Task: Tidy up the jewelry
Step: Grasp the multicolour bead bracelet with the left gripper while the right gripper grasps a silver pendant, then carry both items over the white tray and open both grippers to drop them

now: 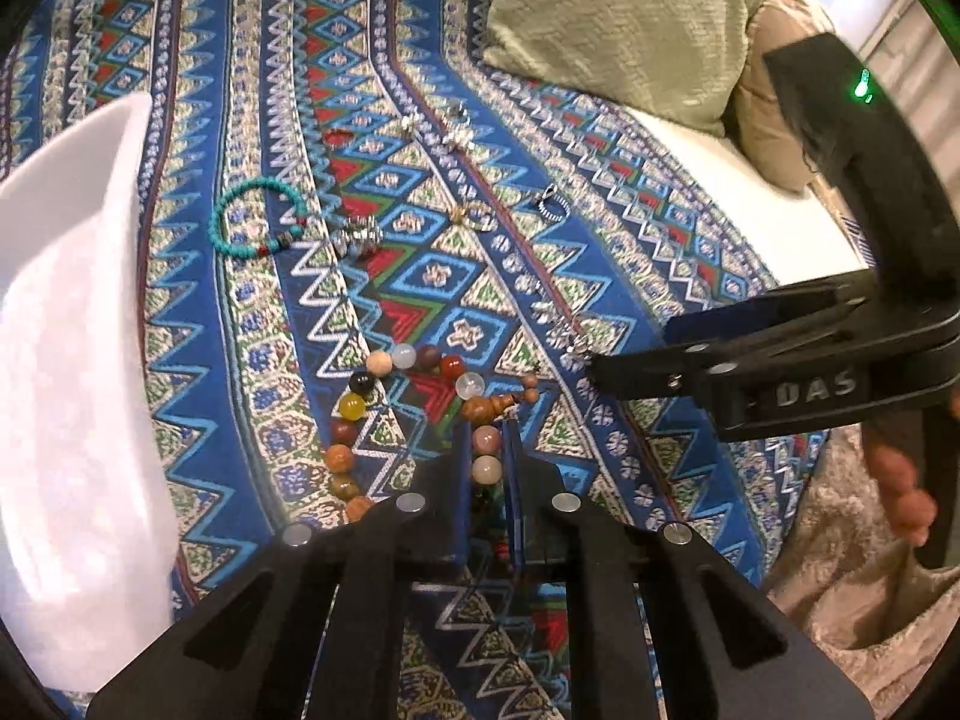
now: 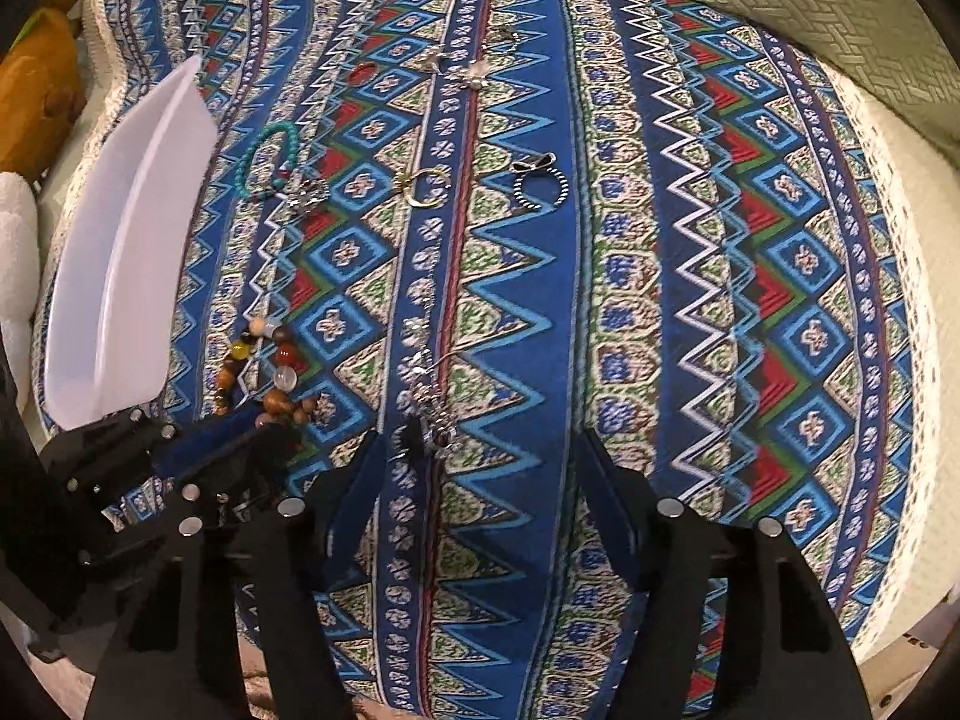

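Note:
A bracelet of big multicoloured beads (image 1: 384,384) lies on the patterned blue cloth (image 1: 420,90). My left gripper (image 1: 486,456) is shut on its near side, with two pinkish beads showing between the fingers. The right wrist view shows the same grip (image 2: 240,426) on the bead bracelet (image 2: 264,360), low on the left. My right gripper (image 2: 483,468) stands open over the cloth. The near end of a thin silver chain (image 2: 429,396) lies between its fingers, close to the left one, and neither pad touches it. In the left wrist view the right gripper (image 1: 600,369) reaches in from the right beside the chain (image 1: 558,324).
A white tray (image 1: 72,300) (image 2: 120,276) sits at the cloth's left edge. Farther back lie a turquoise bracelet (image 2: 270,162), a chunky silver piece (image 2: 309,192), a gold ring (image 2: 423,183), a striped ring (image 2: 540,186), a red ring (image 2: 362,72) and silver earrings (image 2: 462,66). A green pillow (image 2: 810,12) lies at the far right.

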`<move>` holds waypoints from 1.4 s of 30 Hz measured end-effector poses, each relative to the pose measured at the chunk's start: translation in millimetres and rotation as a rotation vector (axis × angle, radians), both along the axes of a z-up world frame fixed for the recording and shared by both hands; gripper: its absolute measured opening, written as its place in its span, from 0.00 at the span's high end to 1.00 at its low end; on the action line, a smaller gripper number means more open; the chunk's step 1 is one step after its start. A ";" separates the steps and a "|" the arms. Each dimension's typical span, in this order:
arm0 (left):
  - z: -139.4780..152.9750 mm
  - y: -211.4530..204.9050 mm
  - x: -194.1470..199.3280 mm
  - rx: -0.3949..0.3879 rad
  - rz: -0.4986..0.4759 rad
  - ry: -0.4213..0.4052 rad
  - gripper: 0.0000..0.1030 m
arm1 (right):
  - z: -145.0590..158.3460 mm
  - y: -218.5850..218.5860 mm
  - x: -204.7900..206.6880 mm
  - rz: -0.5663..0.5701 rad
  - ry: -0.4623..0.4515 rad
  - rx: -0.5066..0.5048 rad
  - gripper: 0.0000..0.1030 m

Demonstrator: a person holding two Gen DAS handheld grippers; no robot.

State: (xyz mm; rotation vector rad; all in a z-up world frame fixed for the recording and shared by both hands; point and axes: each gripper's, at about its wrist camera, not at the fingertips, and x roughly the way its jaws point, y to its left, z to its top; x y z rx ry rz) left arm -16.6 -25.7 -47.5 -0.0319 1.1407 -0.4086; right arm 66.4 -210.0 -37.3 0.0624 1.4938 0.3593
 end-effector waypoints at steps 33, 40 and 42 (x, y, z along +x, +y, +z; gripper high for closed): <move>179.4 124.2 -21.0 -0.072 0.203 -0.433 0.91 | 146.8 117.8 -8.5 0.203 -0.345 0.192 0.78; 127.8 179.3 7.1 -0.023 0.310 -0.288 0.91 | 140.4 193.9 -14.8 0.301 -0.308 0.246 0.78; 108.2 190.1 15.1 -0.001 0.329 -0.233 0.91 | 129.6 206.4 -19.5 0.310 -0.287 0.254 0.78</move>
